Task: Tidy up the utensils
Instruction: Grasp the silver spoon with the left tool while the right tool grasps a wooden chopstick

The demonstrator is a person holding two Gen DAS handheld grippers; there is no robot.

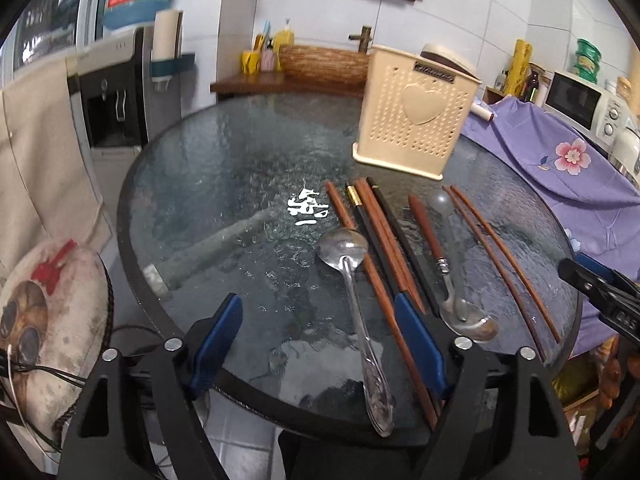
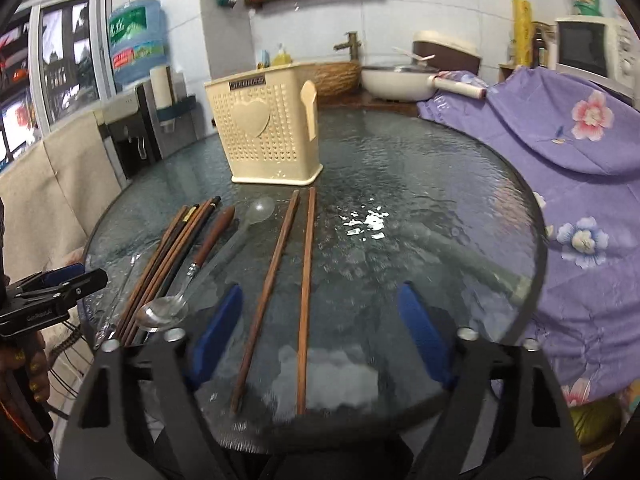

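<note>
A cream perforated utensil holder [image 1: 414,114] with a heart stands at the back of the round glass table [image 1: 224,184]; it also shows in the right wrist view [image 2: 268,128]. In front of it lie a metal spoon [image 1: 352,280], several brown and black chopsticks [image 1: 384,240], a wooden-handled spoon [image 1: 436,252], a clear plastic spoon [image 1: 444,208] and two brown chopsticks [image 1: 500,256]. My left gripper [image 1: 320,344] is open above the near edge, over the metal spoon's handle. My right gripper [image 2: 320,340] is open over the two brown chopsticks [image 2: 288,280].
A purple flowered cloth [image 2: 560,152] covers the right side. A water dispenser [image 1: 112,92] and a cushioned chair [image 1: 44,320] stand left. A wooden counter with a basin [image 1: 320,64] and a microwave [image 1: 580,104] sit behind.
</note>
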